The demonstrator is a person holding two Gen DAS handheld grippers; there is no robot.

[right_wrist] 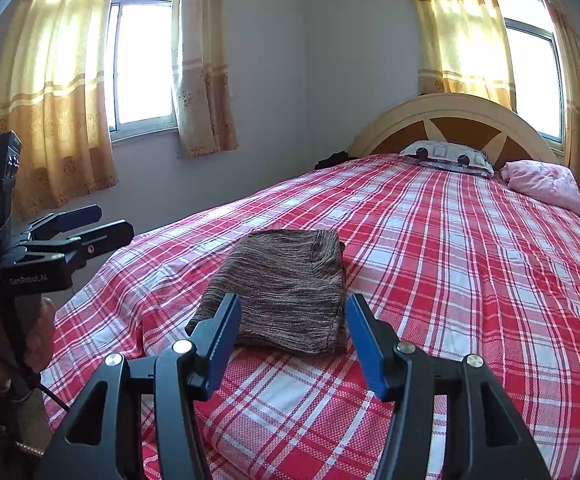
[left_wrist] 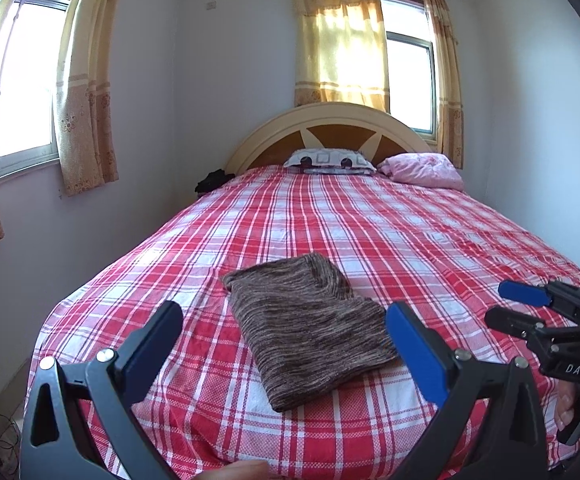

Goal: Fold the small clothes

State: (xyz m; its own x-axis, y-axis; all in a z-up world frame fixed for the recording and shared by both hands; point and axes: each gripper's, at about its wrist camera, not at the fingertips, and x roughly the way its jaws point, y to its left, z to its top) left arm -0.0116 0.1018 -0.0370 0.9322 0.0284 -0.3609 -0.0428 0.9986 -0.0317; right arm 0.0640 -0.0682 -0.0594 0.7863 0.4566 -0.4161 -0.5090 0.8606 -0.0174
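Both sets of tongs are hovering over the near end of the bed [left_wrist: 370,220], and neither is gripping anything. The left tongs [left_wrist: 284,334] are standing spread wide across the bottom of the left wrist view, nothing between the pads. The right tongs [right_wrist: 293,330] are sitting low in the centre of their own view, also spread, and empty. In the left wrist view the right tongs are poking in from the right edge, well apart from the cloth.

The task's thing, a brown knitted garment [left_wrist: 310,328], is lying in the lower centre of both frames on the red plaid bedspread [right_wrist: 450,260], already looking like a compact folded rectangle with layered edges. A patterned pillow [left_wrist: 330,159] and a pink blanket [left_wrist: 426,170] are resting far off by the headboard [left_wrist: 330,124], near the top of the frame.

By the look of it, this piece is between folds or nearly finished. If another fold is wanted, the next move is calling for both tongs to come down on the near edge, pinch the corners through all the layers, and carry them over evenly so the stack is not sliding apart.
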